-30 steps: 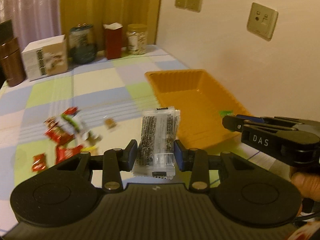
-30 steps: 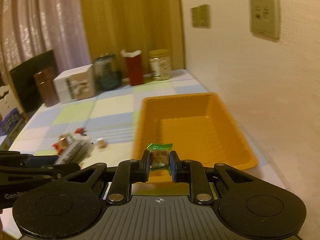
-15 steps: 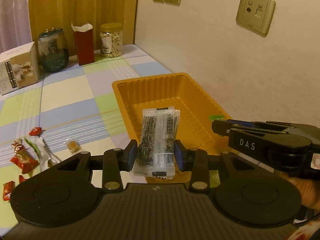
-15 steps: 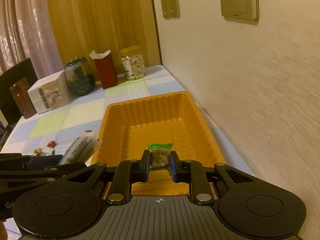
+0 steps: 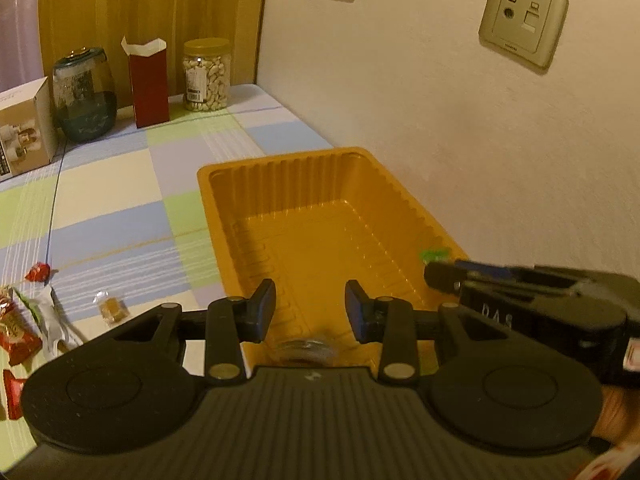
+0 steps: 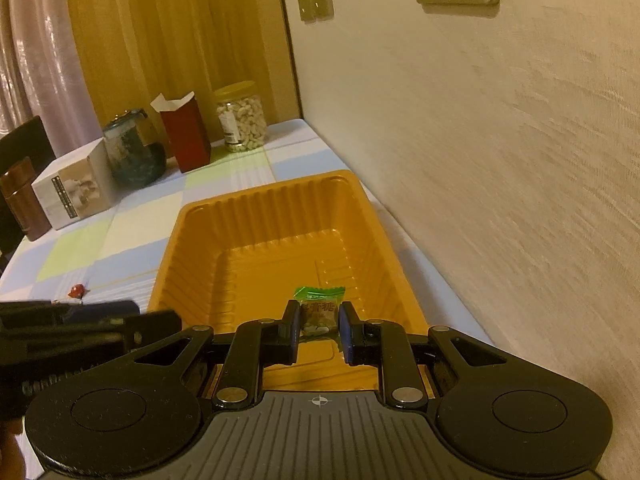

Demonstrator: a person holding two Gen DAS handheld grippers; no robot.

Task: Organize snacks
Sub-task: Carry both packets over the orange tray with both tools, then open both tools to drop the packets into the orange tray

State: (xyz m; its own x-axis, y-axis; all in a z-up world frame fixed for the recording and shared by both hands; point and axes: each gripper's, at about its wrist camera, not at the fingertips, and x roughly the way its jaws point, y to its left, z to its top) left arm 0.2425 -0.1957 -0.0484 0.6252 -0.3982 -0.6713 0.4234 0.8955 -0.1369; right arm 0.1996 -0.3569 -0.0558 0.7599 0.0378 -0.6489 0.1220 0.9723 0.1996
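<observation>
Orange tray (image 5: 320, 216) on the worktop: a blurred packet (image 5: 300, 349) lies at its near end. Left gripper (image 5: 310, 306) above it, jaws spread, nothing held. Right gripper (image 6: 319, 326) over the tray, jaws pinching a green-wrapped candy (image 6: 319, 312).

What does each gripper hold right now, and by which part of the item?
Left gripper: nothing; it is open over the orange tray. Right gripper: a green-topped wrapped candy, pinched at its lower sides.
</observation>
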